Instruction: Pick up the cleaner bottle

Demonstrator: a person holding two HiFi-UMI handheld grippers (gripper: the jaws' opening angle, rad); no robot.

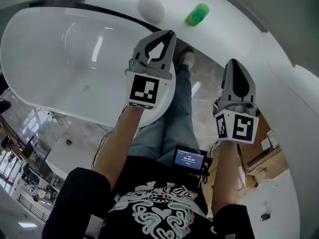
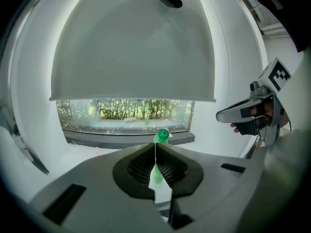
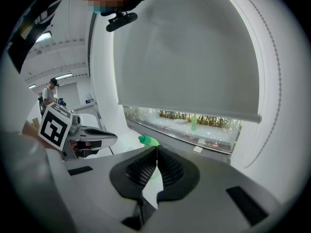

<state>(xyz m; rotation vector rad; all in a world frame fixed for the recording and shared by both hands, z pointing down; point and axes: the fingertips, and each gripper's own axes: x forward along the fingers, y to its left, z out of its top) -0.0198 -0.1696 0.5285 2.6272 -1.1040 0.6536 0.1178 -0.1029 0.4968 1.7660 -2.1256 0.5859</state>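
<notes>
The cleaner bottle (image 1: pixel 197 15) is green and stands on the white ledge behind the bathtub, ahead of both grippers. From the left gripper view, the bottle (image 2: pixel 161 136) shows just over the tips of my left gripper (image 2: pixel 155 152), whose jaws are shut and hold nothing. My right gripper (image 3: pixel 157 154) is shut and empty too, with the bottle (image 3: pixel 147 141) a little left of its tips. In the head view my left gripper (image 1: pixel 168 34) is closer to the bottle than my right gripper (image 1: pixel 234 62). Both are well short of it.
A white bathtub (image 1: pixel 60 49) fills the left. A white egg-shaped object (image 1: pixel 151 8) sits on the ledge left of the bottle. A window (image 2: pixel 126 114) under a roller blind (image 2: pixel 131 52) lies beyond. My legs and a small screen (image 1: pixel 189 159) are below.
</notes>
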